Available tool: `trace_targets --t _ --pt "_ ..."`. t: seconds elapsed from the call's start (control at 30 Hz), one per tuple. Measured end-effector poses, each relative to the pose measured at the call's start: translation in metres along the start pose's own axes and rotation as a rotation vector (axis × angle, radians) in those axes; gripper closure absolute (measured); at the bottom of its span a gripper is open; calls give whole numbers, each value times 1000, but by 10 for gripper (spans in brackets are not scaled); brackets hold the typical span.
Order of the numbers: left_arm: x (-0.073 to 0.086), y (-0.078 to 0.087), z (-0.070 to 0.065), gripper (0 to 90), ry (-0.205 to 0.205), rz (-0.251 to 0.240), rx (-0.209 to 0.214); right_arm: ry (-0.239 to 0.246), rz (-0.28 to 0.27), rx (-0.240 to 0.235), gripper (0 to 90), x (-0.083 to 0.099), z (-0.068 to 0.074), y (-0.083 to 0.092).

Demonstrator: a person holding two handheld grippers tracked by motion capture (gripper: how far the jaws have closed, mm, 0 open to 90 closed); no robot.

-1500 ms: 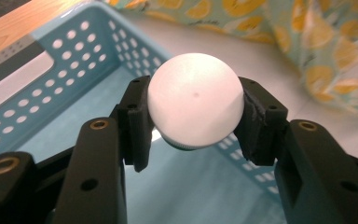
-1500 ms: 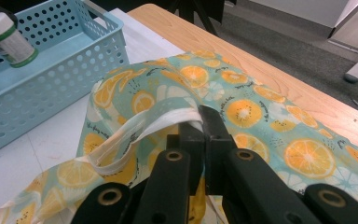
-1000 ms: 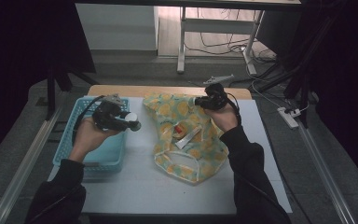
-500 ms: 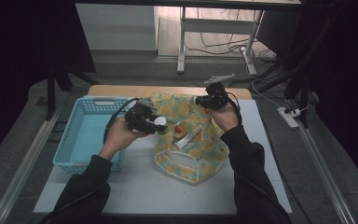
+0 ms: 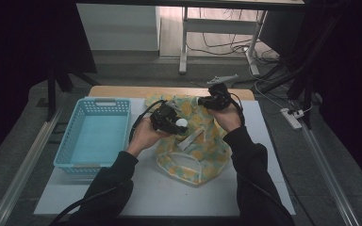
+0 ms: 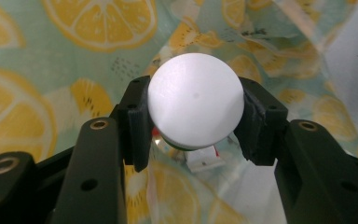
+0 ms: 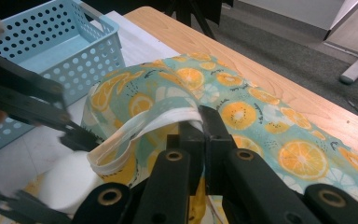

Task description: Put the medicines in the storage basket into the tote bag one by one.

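Note:
A lemon-print cloth bag (image 5: pixel 202 150) lies on the white table mat. My right gripper (image 5: pixel 203 100) is shut on the bag's white-trimmed rim (image 7: pixel 168 119) at the far side and holds it raised. My left gripper (image 5: pixel 178 124) hovers over the bag's mouth, shut on a round white-capped container (image 6: pixel 195 106). Its pads (image 6: pixel 137 116) press the cap from both sides. In the left gripper view the bag's fabric (image 6: pixel 51 60) spreads below the cap. In the right gripper view the white container (image 7: pixel 70 182) sits low at the left, beside the rim.
An empty light blue plastic basket (image 5: pixel 94 101) stands to the left of the bag, also seen as the basket (image 7: pixel 51 42) in the right gripper view. Bare wooden table edge (image 5: pixel 122 91) runs along the far side. Table legs and cables are on the floor beyond.
My left hand has carried the white-capped container rightward from above the basket to above the bag's mouth, sinking a little. The right gripper has kept still on the rim.

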State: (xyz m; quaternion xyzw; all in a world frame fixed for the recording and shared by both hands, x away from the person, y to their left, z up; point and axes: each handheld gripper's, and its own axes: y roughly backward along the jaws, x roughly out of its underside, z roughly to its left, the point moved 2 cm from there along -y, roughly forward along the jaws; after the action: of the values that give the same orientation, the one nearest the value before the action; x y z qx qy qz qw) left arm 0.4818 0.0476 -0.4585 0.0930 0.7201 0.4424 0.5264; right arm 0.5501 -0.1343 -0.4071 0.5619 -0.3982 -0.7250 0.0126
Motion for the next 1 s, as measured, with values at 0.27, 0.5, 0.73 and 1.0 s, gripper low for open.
trace_targets --t 0.27,0.5,0.73,1.0 --pt "-6 -21 6 511 1 1 -17 -12 4 6 885 3 -4 -1" --pt "-10 -36 10 511 2 -10 -33 -21 5 8 886 5 -7 -1" --pt "-11 -50 14 511 -2 -20 -50 -29 5 13 885 7 -11 -2" --pt "-12 -63 18 511 11 -24 -63 -40 11 17 886 10 -14 -3"
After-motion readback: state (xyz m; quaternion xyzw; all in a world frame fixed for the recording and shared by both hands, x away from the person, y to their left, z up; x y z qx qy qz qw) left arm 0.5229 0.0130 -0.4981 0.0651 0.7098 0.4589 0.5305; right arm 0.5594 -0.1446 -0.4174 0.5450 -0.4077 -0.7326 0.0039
